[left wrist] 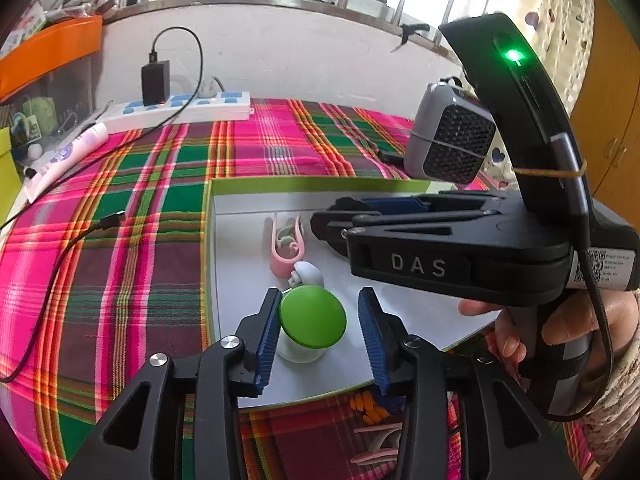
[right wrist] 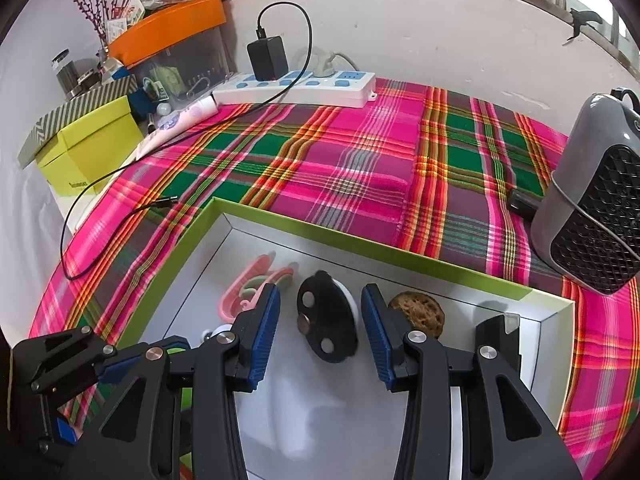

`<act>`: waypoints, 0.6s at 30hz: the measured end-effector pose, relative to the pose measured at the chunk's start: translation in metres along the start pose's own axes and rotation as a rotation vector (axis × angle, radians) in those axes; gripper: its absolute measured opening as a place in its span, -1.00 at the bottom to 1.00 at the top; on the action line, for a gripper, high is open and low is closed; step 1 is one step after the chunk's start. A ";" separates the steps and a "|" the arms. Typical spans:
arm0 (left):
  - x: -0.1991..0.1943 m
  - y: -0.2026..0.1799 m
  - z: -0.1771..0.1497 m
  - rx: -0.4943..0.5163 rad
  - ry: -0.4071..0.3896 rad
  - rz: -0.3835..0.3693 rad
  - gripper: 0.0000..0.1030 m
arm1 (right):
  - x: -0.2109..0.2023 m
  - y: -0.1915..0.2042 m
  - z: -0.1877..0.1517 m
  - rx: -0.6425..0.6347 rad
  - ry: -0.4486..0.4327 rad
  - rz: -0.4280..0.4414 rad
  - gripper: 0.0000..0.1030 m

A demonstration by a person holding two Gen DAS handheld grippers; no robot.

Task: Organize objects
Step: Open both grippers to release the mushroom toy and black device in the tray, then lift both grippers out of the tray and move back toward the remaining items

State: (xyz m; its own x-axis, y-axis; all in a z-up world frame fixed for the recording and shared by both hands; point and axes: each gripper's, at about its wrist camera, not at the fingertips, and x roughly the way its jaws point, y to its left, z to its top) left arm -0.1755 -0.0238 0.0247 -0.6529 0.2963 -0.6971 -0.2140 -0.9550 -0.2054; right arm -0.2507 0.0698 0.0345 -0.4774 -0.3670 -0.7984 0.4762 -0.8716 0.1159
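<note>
A white box with a green rim (left wrist: 208, 240) lies on the plaid cloth. Inside it stands a green-capped round piece (left wrist: 312, 316) on a white base, between the fingers of my left gripper (left wrist: 320, 296); the left pad sits right at the cap, the right pad stands apart, so the gripper is open. A pink clip (left wrist: 286, 244) and a small white piece (left wrist: 306, 274) lie just beyond. My right gripper (right wrist: 321, 292) is open around a black disc (right wrist: 326, 320) with metal studs, gaps on both sides. A brown spongy round (right wrist: 420, 314) lies to its right. The right gripper (left wrist: 332, 216) reaches in from the right.
A grey mesh-fronted fan (right wrist: 600, 216) stands right of the box. At the back sit a power strip (right wrist: 296, 88) with a black charger, a loose black cable (left wrist: 60, 260), a tube (left wrist: 68, 152) and a yellow-green box (right wrist: 88, 144). Orange bits (left wrist: 372, 408) and pink clips lie before the box.
</note>
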 end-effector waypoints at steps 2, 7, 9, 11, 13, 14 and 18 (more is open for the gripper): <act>-0.002 0.002 0.000 -0.006 -0.005 0.002 -0.17 | -0.004 0.000 0.000 0.002 -0.010 -0.002 -0.15; -0.008 0.005 -0.002 -0.023 -0.010 -0.008 -0.17 | -0.013 0.000 -0.001 0.013 -0.030 -0.005 -0.15; -0.009 0.004 -0.002 -0.024 -0.011 -0.008 -0.17 | -0.017 0.001 -0.003 0.017 -0.034 -0.007 -0.14; -0.011 0.004 -0.003 -0.023 -0.014 -0.010 -0.17 | -0.020 0.002 -0.004 0.021 -0.039 -0.008 -0.14; -0.013 0.004 -0.004 -0.027 -0.018 -0.010 -0.17 | -0.024 0.002 -0.007 0.026 -0.044 -0.008 -0.14; -0.015 0.003 -0.005 -0.028 -0.020 -0.012 -0.17 | -0.026 0.003 -0.008 0.027 -0.049 -0.008 -0.14; -0.023 0.002 -0.009 -0.030 -0.030 -0.015 -0.17 | -0.036 0.004 -0.013 0.044 -0.068 -0.009 -0.14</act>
State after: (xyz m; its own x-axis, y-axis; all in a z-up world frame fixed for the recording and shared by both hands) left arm -0.1548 -0.0327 0.0343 -0.6714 0.3106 -0.6729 -0.2025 -0.9503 -0.2366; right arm -0.2218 0.0834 0.0563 -0.5313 -0.3787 -0.7578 0.4397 -0.8879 0.1354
